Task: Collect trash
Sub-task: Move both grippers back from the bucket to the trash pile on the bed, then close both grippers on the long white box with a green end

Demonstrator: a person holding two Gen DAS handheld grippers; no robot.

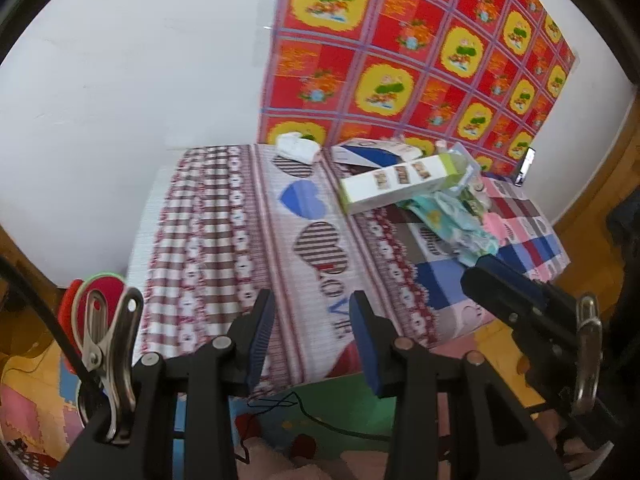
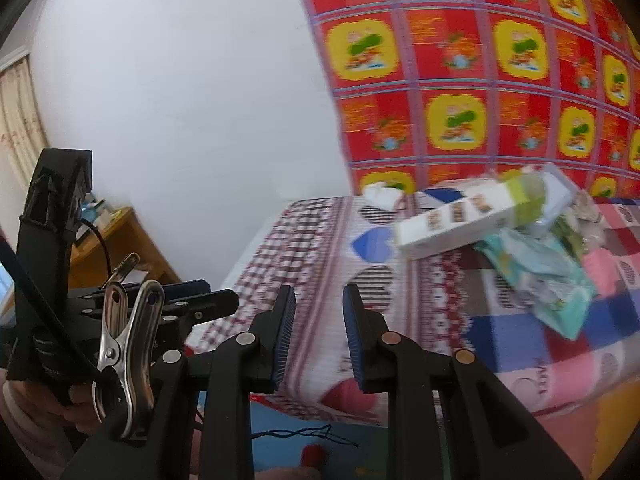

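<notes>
Now, with my left gripper (image 1: 312,340) and right gripper (image 2: 320,336) both parted and empty, I should approach the white carton (image 2: 460,220) squarely, straddling its narrow sides.

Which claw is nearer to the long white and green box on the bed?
Right. The right claw reaches toward the trash pile just below the white and green box; the left claw hangs back over the bed's near edge.

A low table (image 1: 224,240) draped in a heart-patterned patchwork cloth (image 1: 316,248). A long white-and-green carton (image 1: 400,184) lies on it, crumpled wrappers (image 1: 460,220) beside it, white tissue (image 1: 298,146) behind.
</notes>
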